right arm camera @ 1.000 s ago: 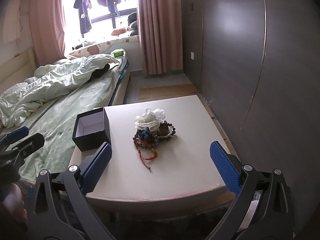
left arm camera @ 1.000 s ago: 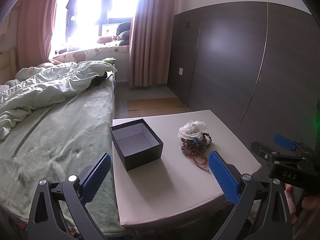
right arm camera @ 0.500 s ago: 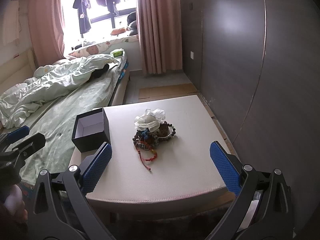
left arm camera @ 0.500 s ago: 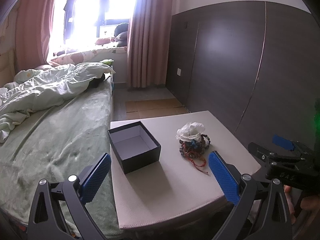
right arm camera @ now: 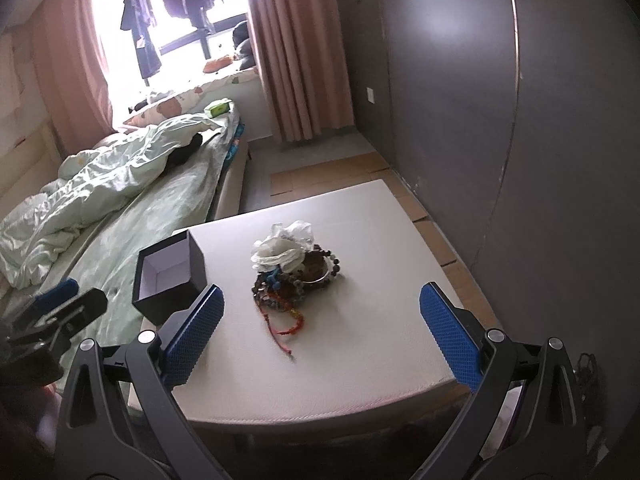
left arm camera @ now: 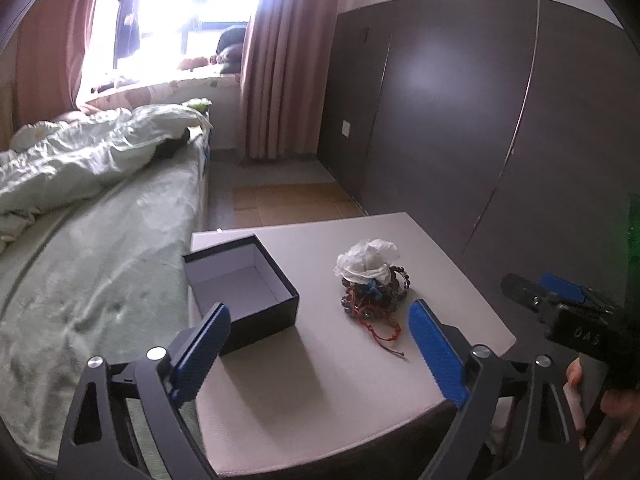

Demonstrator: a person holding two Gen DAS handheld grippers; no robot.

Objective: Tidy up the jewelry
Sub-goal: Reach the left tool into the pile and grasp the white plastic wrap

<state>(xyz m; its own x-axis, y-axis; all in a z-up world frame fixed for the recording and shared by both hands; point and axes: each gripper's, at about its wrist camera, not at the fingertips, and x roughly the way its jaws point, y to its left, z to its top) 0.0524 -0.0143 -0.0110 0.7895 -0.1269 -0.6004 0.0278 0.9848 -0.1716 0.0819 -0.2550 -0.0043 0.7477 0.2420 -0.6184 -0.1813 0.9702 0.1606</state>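
Note:
A heap of bead bracelets and red cords (left arm camera: 372,300) (right arm camera: 294,286) lies in the middle of a white table (left arm camera: 320,392) (right arm camera: 360,360), with a crumpled white bag (left arm camera: 368,260) (right arm camera: 284,250) on its far side. An open, empty dark box (left arm camera: 240,288) (right arm camera: 170,276) stands at the table's left edge. My left gripper (left arm camera: 316,356) is open and empty above the table's near edge. My right gripper (right arm camera: 320,344) is open and empty, in front of the heap. Each gripper shows at the edge of the other's view.
A bed with a green sheet and rumpled duvet (left arm camera: 80,208) (right arm camera: 120,184) adjoins the table on the left. A dark wardrobe wall (left arm camera: 480,120) (right arm camera: 500,120) runs along the right. Pink curtains (left arm camera: 280,80) and a bright window are at the back.
Both grippers have moved forward and closer to the table; the box and the heap look larger. Both stay open. Nothing on the table has moved.

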